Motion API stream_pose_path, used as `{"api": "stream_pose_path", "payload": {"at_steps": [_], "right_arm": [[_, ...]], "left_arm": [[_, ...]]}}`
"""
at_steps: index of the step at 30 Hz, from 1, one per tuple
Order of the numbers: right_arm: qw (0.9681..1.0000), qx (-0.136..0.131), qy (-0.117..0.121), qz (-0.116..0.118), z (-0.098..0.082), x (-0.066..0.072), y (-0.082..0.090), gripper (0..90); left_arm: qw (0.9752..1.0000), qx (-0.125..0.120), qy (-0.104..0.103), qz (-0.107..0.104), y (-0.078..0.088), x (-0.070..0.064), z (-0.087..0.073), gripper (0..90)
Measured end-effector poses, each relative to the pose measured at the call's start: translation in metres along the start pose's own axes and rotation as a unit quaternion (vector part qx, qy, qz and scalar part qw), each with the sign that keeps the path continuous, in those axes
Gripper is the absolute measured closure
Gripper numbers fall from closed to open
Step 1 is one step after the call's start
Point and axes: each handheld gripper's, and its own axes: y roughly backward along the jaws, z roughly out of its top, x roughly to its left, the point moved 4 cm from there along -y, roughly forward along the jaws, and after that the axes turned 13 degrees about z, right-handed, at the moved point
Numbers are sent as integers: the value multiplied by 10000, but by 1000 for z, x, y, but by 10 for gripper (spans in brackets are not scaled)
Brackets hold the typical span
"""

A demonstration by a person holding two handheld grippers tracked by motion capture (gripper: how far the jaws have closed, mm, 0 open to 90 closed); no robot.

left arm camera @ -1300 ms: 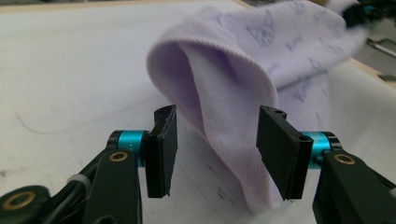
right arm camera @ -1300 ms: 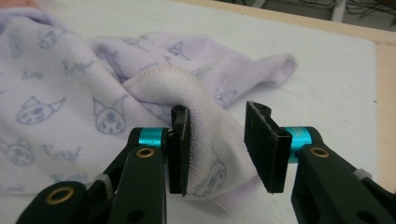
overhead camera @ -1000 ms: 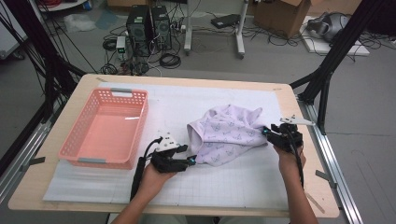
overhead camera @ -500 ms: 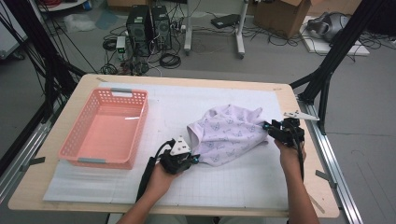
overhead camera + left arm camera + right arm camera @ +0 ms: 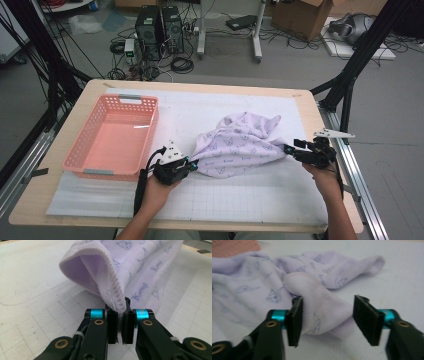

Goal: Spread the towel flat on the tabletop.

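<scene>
- Table [image 5: 60, 210]: pale wood top, mostly covered by a white mat [image 5: 240, 200] printed with a faint grid. Metal rails run along both sides.
- Room: grey floor behind the table, two dark computer towers [image 5: 159, 26] with loose cables around them, a cardboard box [image 5: 300, 15] at the back right, black frame struts on both sides.
- Pink basket [image 5: 112, 142]: plastic, slotted walls, sits on the left part of the mat, nothing in it. Well apart from the right gripper, near the left one.
- Cloth [image 5: 240, 145]: lilac, small printed motifs, lies crumpled on the mat right of the basket, between the two grippers; its stitched hem shows in the left gripper view.
- Left gripper [image 5: 190, 164]: jaws pressed together, pinching the hemmed lower-left edge of the cloth [image 5: 117, 295], which stands up in a fold from the pads.
- Right gripper [image 5: 289, 149]: at the cloth's right corner. Jaws spread and have just been opening; a rolled fold of cloth [image 5: 322, 312] lies between them, touching the left pad, clear of the right pad.
- Nothing lies between either gripper and the cloth; the mat in front of the person is bare.
</scene>
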Motion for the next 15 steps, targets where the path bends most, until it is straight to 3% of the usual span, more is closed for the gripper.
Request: {"api": "stream_pose_path", "payload": {"at_steps": [2,5,7,8,9,10,11,12,13,15], "right_arm": [[9997,-21,221,78,1,6,8,545],[9997,-156,196,58,3,7,12,563],[9994,-245,214,-135,5,5,17,615],[9989,-171,253,-350,3,2,17,636],[9989,-171,253,-350,3,2,17,636],[9978,28,421,-511,-1,2,15,645],[9978,28,421,-511,-1,2,15,645],[9965,300,556,-546,-9,3,10,649],[9965,300,556,-546,-9,3,10,649],[9935,694,751,-493,-24,8,-2,632]], "left_arm": [[10000,-43,4,16,0,-1,1,854],[9999,-101,22,79,1,1,2,854],[9998,-164,82,100,3,2,3,854],[9997,-191,118,99,4,3,3,853],[9997,-200,146,89,4,3,3,853],[9996,-203,145,97,5,4,3,852],[9996,-210,153,102,5,4,3,852],[9996,-213,165,99,5,4,3,851],[9996,-215,174,96,4,4,3,851],[9995,-226,193,84,4,4,4,851]]}}
